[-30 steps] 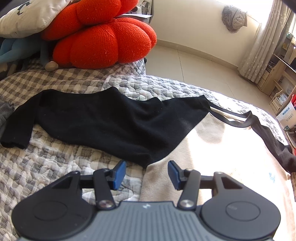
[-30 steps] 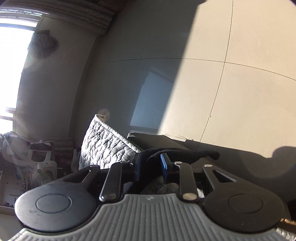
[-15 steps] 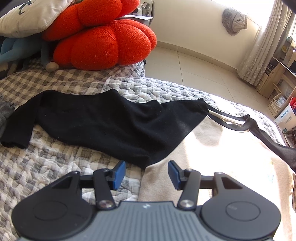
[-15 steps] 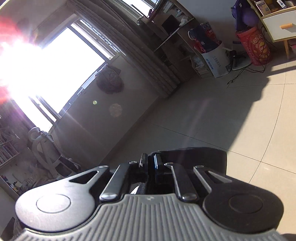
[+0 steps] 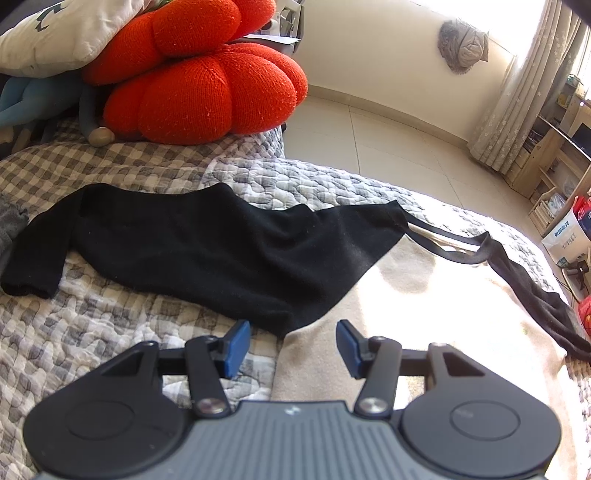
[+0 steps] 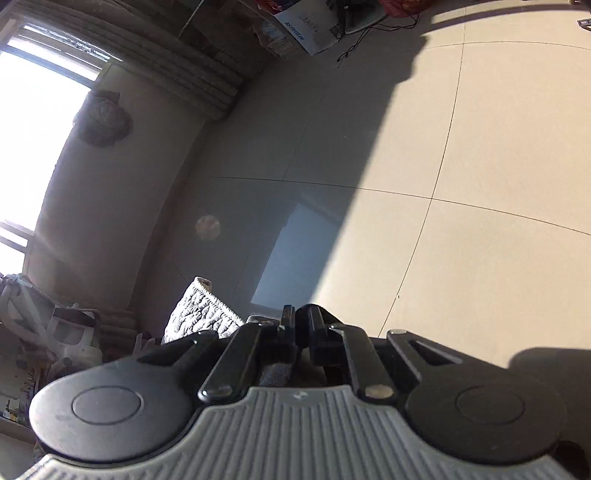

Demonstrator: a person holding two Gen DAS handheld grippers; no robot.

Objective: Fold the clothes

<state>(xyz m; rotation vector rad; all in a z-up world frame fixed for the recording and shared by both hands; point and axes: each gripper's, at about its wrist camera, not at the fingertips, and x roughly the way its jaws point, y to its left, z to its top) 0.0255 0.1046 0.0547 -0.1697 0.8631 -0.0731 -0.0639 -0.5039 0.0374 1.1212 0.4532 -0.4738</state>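
A black long-sleeved garment (image 5: 207, 251) lies spread across the bed, one sleeve (image 5: 33, 266) at the left, its neckline band (image 5: 458, 254) and other sleeve (image 5: 535, 302) stretched out to the right. My left gripper (image 5: 288, 347) is open and empty, just in front of the garment's near hem. My right gripper (image 6: 299, 325) points away from the bed toward the floor, its jaws closed on a bit of black fabric (image 6: 277, 371), part of the garment.
A beige blanket (image 5: 424, 332) lies under the garment's right part on the grey checked quilt (image 5: 92, 332). Red knitted cushions (image 5: 199, 96) and a white pillow (image 5: 66, 33) sit at the bed's far left. The quilt's edge (image 6: 203, 314) and tiled floor (image 6: 461, 184) show in the right wrist view.
The garment's right side has been drawn out further to the right, its sleeve stretched. The right gripper closed on black fabric and swung its view. The left gripper stayed put.
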